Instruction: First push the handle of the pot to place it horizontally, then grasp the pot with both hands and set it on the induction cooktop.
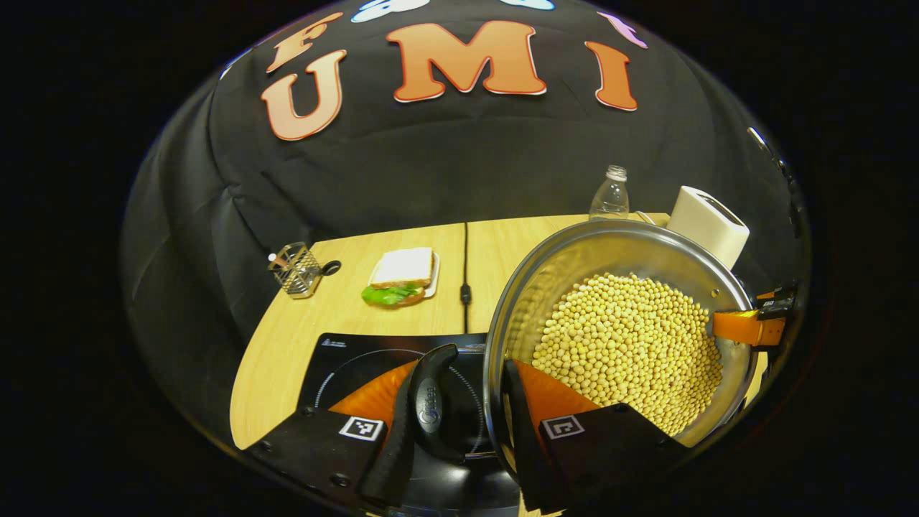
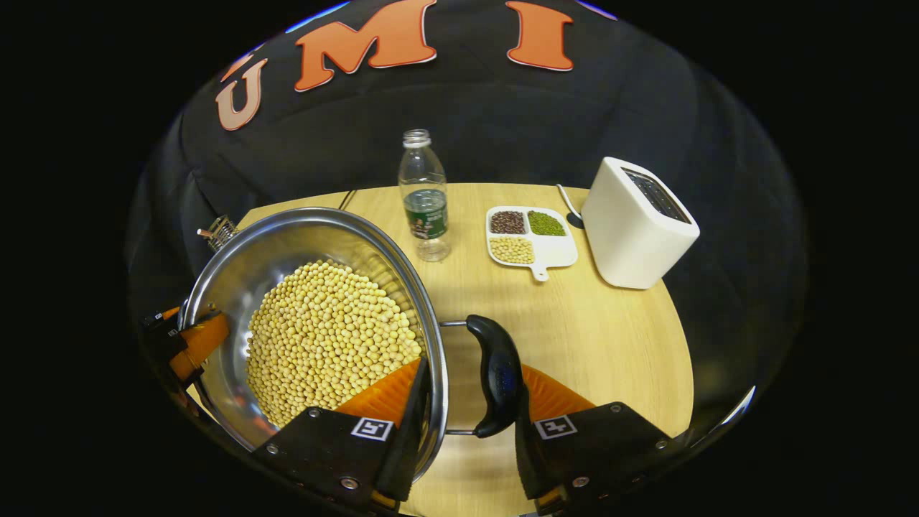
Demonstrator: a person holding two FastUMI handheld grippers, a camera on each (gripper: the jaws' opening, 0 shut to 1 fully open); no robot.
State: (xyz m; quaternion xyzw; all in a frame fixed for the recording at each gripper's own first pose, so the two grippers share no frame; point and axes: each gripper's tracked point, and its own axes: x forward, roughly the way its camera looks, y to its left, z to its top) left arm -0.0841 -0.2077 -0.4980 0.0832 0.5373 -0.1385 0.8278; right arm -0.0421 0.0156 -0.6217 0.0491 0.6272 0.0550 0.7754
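Your table (image 2: 589, 345) is pale wood, backed by the booth's black cloth wall. The pot (image 1: 617, 251), steel and loaded with yellow beans (image 1: 632, 345), hangs tilted between your two tools, its bottom partly over the black induction cooktop (image 1: 344, 366) at the table's near edge. Your left hand-held gripper (image 1: 459, 424) pinches one side of the pot: one finger outside its black side handle (image 1: 431, 402), the other inside the rim against the wall. Your right hand-held gripper (image 2: 467, 431) does the same on the opposite side, one finger inside the rim, the other pressed on the far side of the other black handle (image 2: 499, 373). Toward the far edge stand a clear bottle (image 2: 425, 194), a white divided dish (image 2: 553, 251) of grains and a white toaster (image 2: 632, 222). A sandwich plate (image 1: 400, 278) and a wire holder (image 1: 296, 269) sit toward the far left corner
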